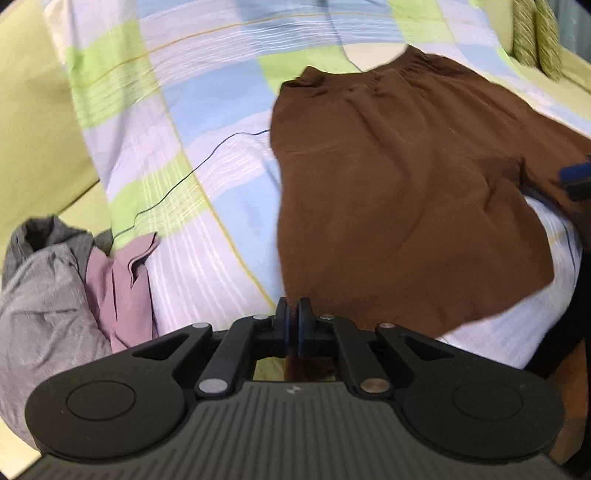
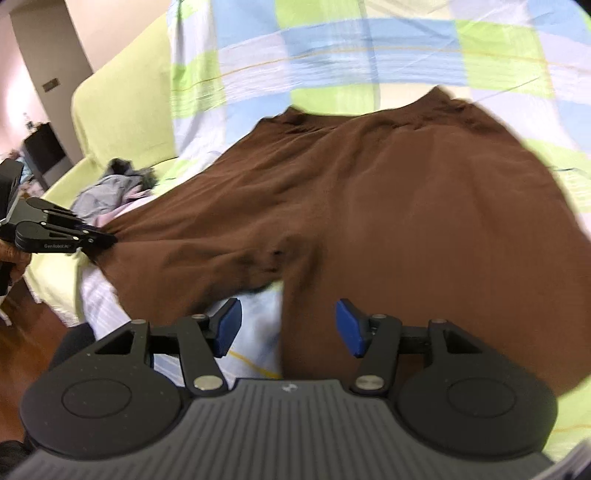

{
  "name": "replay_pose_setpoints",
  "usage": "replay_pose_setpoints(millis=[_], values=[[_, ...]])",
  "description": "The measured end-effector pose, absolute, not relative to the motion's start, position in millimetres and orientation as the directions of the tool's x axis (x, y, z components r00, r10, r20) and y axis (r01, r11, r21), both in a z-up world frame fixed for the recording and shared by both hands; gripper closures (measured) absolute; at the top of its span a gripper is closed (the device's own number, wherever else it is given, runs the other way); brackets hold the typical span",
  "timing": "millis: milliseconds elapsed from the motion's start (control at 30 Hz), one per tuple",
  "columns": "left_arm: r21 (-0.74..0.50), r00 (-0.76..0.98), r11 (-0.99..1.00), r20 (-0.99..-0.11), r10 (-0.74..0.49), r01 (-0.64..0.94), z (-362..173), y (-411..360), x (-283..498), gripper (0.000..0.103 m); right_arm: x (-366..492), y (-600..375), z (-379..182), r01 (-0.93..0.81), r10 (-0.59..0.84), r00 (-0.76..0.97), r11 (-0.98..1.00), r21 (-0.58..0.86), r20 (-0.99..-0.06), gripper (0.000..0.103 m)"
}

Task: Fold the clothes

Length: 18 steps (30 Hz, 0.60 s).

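Note:
A brown garment (image 1: 399, 184) lies spread on a plaid sheet (image 1: 207, 110), waistband at the far end. My left gripper (image 1: 294, 321) is shut on the garment's near left edge, and brown cloth shows behind the closed blue pads. The right wrist view shows that same left gripper (image 2: 101, 242) pinching the brown garment (image 2: 406, 206) at its left corner, which is pulled into a taut fold. My right gripper (image 2: 288, 326) stands open over the near hem, its blue pads (image 2: 227, 325) apart and not pressing the cloth. One right pad (image 1: 574, 176) shows at the picture's right edge.
A heap of grey clothing (image 1: 44, 295) and a pink piece (image 1: 118, 288) lie left of the sheet on the yellow-green sofa (image 1: 33, 122). A thin dark cord (image 1: 192, 173) crosses the sheet. Patterned cushions (image 1: 535, 33) sit far right. Wood floor (image 2: 22, 332) lies below the sofa's edge.

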<state>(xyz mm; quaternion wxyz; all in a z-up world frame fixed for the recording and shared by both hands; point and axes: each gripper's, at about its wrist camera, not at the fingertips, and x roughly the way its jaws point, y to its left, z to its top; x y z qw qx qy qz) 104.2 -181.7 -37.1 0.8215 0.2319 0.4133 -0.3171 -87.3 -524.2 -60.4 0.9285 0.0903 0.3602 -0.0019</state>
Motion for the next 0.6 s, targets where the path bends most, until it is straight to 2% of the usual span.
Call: replay_pose_setpoints(millis=[33, 67, 100, 267, 333, 367, 400, 600], values=[[0.119, 0.452, 0.686, -0.829, -0.330, 0.718, -37, -183, 105, 0.100, -94, -529, -57, 0.094, 0.027, 0.746, 0.985, 0.146, -0.665, 0.050], [0.131, 0.462, 0.685, -0.825, -0.326, 0.716, -35, -183, 104, 0.092, -105, -538, -52, 0.132, -0.016, 0.754, 0.983, 0.128, -0.657, 0.050], [0.146, 0.476, 0.685, -0.819, -0.321, 0.713, -32, -182, 102, 0.089, -115, -546, -47, 0.170, -0.055, 0.762, 0.978, 0.117, -0.646, 0.050], [0.194, 0.560, 0.703, -0.757, -0.336, 0.684, -17, -169, 85, 0.088, -167, -585, -31, 0.394, -0.301, 0.767, 0.918, 0.045, -0.567, 0.049], [0.168, 0.551, 0.671, -0.725, -0.413, 0.722, -7, -175, 71, 0.084, -181, -601, -29, 0.467, -0.364, 0.746, 0.883, 0.047, -0.558, 0.049], [0.163, 0.539, 0.649, -0.722, -0.434, 0.743, -7, -182, 66, 0.075, -186, -612, -30, 0.494, -0.379, 0.739, 0.867, 0.065, -0.558, 0.049], [0.161, 0.524, 0.627, -0.722, -0.452, 0.762, -8, -189, 60, 0.071, -189, -621, -31, 0.506, -0.381, 0.738, 0.859, 0.083, -0.558, 0.048], [0.164, 0.445, 0.523, -0.761, -0.473, 0.836, -27, -239, 38, 0.070, -184, -675, -58, 0.535, -0.292, 0.766, 0.784, 0.315, -0.573, 0.049]])
